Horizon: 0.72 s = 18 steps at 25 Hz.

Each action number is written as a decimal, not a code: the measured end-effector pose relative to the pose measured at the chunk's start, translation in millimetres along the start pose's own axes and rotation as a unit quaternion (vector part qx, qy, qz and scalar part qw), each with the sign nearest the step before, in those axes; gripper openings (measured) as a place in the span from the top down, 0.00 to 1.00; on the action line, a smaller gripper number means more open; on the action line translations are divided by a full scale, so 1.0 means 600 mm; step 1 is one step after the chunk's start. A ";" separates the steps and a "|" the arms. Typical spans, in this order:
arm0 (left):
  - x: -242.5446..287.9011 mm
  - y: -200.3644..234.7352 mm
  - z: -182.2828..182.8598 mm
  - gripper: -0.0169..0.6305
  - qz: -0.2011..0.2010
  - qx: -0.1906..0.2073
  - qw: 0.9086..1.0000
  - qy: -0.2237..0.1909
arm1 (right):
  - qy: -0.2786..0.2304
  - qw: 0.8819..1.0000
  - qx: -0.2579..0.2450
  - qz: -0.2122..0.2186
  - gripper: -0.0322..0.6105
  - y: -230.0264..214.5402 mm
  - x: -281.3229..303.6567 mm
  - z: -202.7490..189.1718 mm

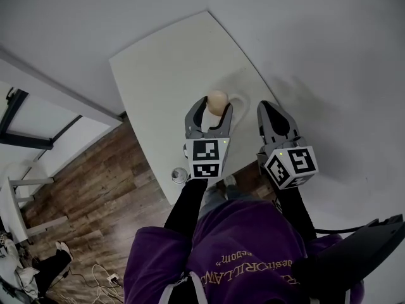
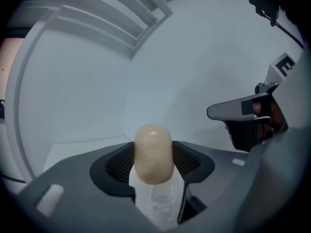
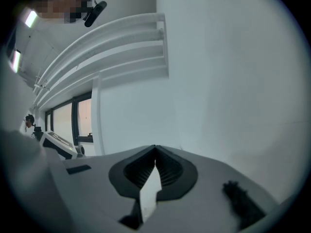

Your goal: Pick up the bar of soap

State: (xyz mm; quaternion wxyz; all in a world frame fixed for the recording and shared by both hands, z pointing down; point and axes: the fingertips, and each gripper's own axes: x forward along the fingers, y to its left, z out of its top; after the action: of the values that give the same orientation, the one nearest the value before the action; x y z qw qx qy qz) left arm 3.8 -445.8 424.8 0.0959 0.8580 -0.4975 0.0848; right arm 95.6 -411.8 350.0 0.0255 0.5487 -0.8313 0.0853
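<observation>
Beige soap bar sits clamped in left tongs over the white bench by wood floor; right tongs together.

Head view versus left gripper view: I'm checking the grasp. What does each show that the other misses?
Head view only: the wood floor and the person's purple sweater. Left gripper view only: the ribbed fingers pressing both sides of the soap, close up. Both: the soap in the left gripper, with the right gripper beside it.
</observation>
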 end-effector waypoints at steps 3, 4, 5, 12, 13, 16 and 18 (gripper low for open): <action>-0.029 -0.002 0.028 0.57 0.007 -0.003 1.000 -0.023 | -0.002 1.000 -0.003 0.010 0.94 0.018 -0.007 0.009; -0.036 -0.002 0.037 0.57 0.007 -0.004 1.000 -0.030 | -0.004 1.000 -0.005 0.013 0.94 0.023 -0.007 0.014; -0.039 -0.002 0.045 0.57 0.007 -0.005 0.999 -0.036 | -0.006 1.000 -0.007 0.017 0.94 0.025 -0.004 0.018; -0.102 0.006 0.102 0.57 0.021 -0.011 0.995 -0.094 | -0.029 0.999 -0.026 0.036 0.94 0.052 -0.009 0.050; -0.114 0.009 0.112 0.57 0.024 -0.014 0.994 -0.104 | -0.034 0.998 -0.030 0.039 0.94 0.057 -0.011 0.057; -0.143 0.017 0.139 0.57 0.036 -0.010 0.990 -0.136 | -0.048 0.997 -0.038 0.048 0.94 0.066 -0.014 0.075; -0.160 0.020 0.153 0.57 0.044 -0.005 0.987 -0.154 | -0.056 0.996 -0.038 0.052 0.94 0.071 -0.018 0.086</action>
State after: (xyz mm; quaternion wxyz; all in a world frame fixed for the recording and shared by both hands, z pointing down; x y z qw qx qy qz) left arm -49.2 -394.6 313.7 0.0186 0.8378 -0.5437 -0.0466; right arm 63.7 -394.6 293.0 -0.0051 0.5069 -0.8616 0.0241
